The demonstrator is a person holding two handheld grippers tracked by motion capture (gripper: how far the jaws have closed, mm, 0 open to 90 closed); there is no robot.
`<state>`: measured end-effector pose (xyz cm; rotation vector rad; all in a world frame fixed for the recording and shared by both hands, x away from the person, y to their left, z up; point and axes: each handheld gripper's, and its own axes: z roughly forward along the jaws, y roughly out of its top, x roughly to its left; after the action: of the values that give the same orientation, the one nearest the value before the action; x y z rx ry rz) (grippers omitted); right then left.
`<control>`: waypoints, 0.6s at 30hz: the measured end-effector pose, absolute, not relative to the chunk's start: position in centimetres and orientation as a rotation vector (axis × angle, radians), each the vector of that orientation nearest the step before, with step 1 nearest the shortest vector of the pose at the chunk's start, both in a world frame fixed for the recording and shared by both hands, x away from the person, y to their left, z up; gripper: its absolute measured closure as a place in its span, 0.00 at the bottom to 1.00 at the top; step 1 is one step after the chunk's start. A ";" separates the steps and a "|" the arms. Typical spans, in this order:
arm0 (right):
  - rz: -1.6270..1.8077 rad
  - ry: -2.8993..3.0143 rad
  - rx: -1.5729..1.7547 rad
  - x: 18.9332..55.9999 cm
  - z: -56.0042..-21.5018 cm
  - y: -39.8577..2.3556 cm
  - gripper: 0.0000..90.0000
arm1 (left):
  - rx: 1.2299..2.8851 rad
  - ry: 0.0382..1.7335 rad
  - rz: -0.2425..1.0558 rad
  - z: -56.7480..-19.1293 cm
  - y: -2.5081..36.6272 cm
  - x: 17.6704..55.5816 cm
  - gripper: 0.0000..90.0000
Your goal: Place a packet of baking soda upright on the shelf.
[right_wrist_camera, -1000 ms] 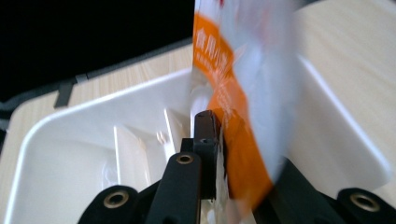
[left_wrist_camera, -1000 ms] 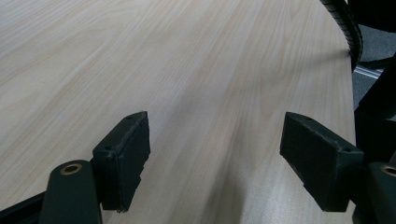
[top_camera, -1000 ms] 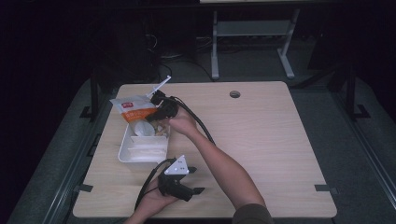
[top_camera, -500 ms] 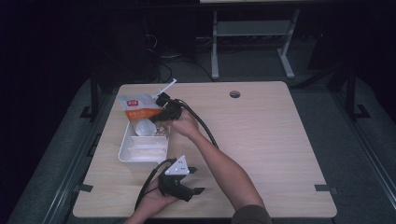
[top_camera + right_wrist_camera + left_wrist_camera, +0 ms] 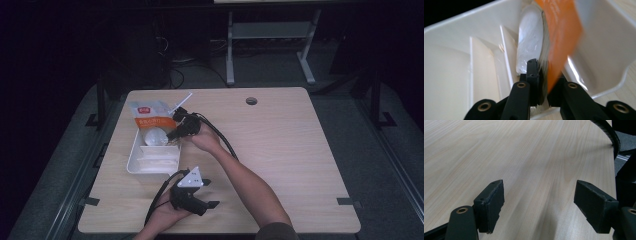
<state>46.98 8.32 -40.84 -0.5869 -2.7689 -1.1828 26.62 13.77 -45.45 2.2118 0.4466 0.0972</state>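
Right gripper (image 5: pixel 541 82) jaws pinching orange-and-white plastic food packet (image 5: pixel 549 37) by its edge, over white divided plastic tray (image 5: pixel 150 160). Left gripper (image 5: pixel 539 202) jaws spread above bare bench (image 5: pixel 524 157).

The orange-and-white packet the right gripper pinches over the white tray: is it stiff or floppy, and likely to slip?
Probably floppy: the packet is thin film, held by one edge in the right gripper, and it drapes over the tray. Likely light, since a narrow pinch carries it. The glossy film may slip if the hold loosens.
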 end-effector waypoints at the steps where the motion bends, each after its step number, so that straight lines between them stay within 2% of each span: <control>1: -1.184 -2.774 -0.593 46.9 -40.9 8.3 0.92 | 2.212 0.447 0.097 -45.4 13.8 26.6 0.26; 9: -1.196 -2.760 -0.627 46.9 -41.4 8.1 0.93 | 2.213 0.444 0.100 -45.4 13.7 26.6 0.27; 12: -1.217 -2.725 -0.640 47.0 -41.0 7.9 0.84 | 2.210 0.446 0.100 -45.4 13.8 26.6 0.27; 15: -1.284 -2.657 -0.663 47.2 -40.6 7.4 0.81 | 2.210 0.446 0.098 -45.4 13.8 26.6 0.26; 16: -1.307 -2.636 -0.673 47.3 -40.4 7.3 0.82 | 2.210 0.446 0.098 -45.4 13.8 26.6 0.26; 17: -1.327 -2.637 -0.680 47.3 -40.1 7.0 0.88 | 2.210 0.447 0.098 -45.4 13.8 26.6 0.26; 18: -1.327 -2.637 -0.680 47.3 -40.1 7.0 0.88 | 2.211 0.446 0.098 -45.5 13.8 26.6 0.26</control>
<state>47.31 7.04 -40.06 -0.6802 -2.6374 -1.3266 26.63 13.77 -45.45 2.2114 0.4462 0.0977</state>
